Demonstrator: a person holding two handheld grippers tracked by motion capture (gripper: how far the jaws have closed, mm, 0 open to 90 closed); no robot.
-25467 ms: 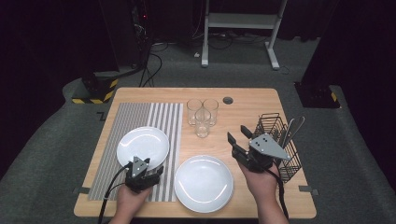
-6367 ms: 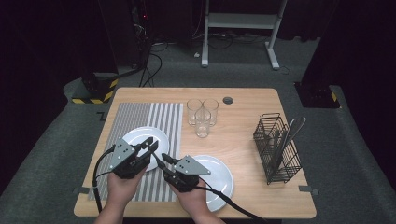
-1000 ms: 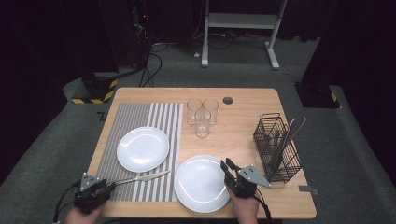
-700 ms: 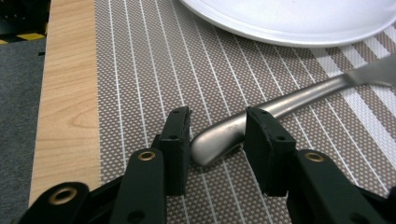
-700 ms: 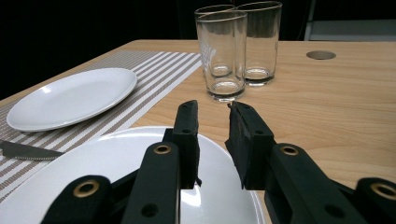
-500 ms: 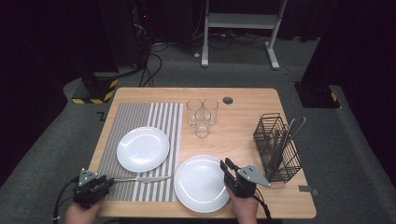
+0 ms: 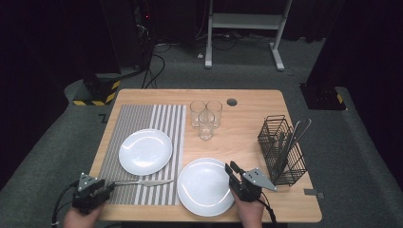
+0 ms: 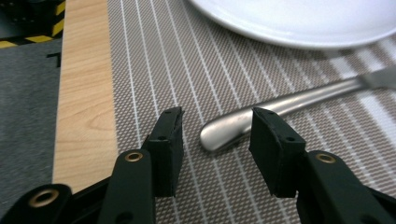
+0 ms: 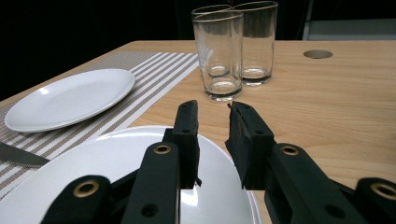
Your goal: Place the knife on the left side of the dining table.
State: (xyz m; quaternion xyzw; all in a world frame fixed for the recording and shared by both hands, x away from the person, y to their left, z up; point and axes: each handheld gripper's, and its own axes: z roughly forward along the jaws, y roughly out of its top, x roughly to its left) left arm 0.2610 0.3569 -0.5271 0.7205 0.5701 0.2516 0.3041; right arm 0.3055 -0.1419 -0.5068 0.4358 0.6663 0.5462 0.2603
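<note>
A steel knife (image 7: 142, 182) lies flat on the striped placemat (image 7: 142, 118), in front of the small white plate (image 7: 145, 151). My left gripper (image 7: 110, 186) sits at the table's front left corner. Its jaws have just been opening. They stand open on either side of the knife's handle end (image 8: 224, 133), and the pads (image 8: 168, 135) do not touch it. My right gripper (image 7: 229, 167) hovers over the right rim of the large white plate (image 7: 205, 186). It is open, with a narrow empty gap (image 9: 212, 112) between its jaws.
Three clear glasses (image 7: 206, 118) stand together at the table's middle back. A black wire basket (image 7: 281, 149) holding cutlery stands at the right. A round cable hole (image 7: 232, 101) sits near the far edge.
The knife has swung from a slight slant to lie nearly parallel to the table's front edge. Both hands stay where they were.
</note>
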